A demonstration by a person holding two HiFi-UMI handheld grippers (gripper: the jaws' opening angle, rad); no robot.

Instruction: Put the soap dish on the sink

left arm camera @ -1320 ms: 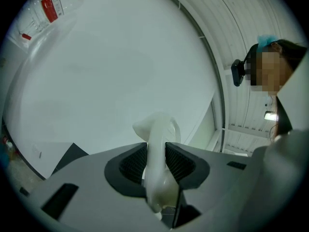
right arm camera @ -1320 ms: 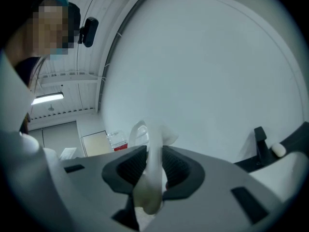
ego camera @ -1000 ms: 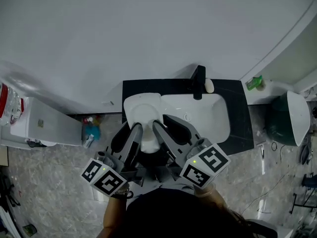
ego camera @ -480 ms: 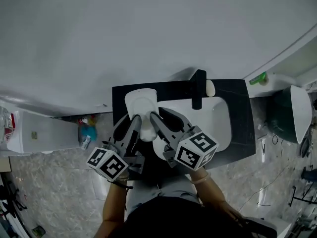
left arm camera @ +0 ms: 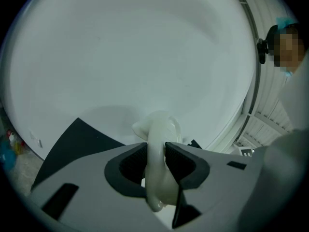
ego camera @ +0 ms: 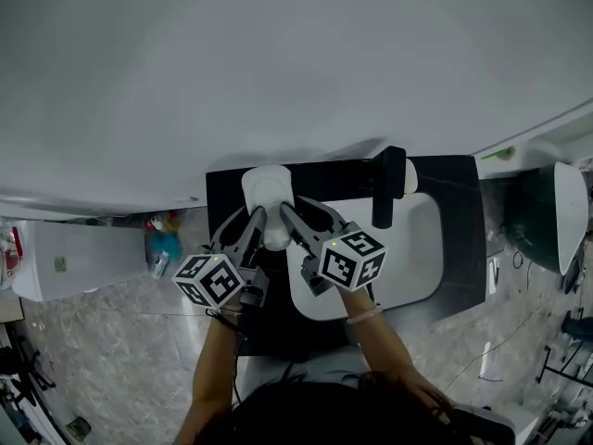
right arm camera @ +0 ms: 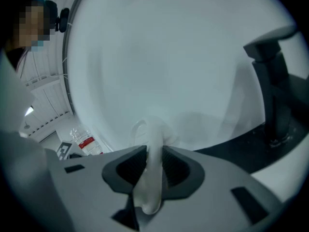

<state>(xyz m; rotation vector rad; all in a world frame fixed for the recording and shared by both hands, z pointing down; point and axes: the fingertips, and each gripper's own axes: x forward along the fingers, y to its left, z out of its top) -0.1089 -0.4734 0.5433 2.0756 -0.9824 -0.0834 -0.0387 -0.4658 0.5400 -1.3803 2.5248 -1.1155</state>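
The left gripper point(ego camera: 248, 225) and the right gripper point(ego camera: 296, 221) both squeeze the white soap dish point(ego camera: 268, 189), one on each side edge. The dish is over the back left corner of the black counter point(ego camera: 220, 197), close to the wall point(ego camera: 278, 63), and I cannot tell if it touches the counter. The white sink point(ego camera: 417, 248) and black tap point(ego camera: 386, 188) are to its right, bare counter shows by its left edge, and a bottle point(right arm camera: 86, 143) has a red label too small to read.
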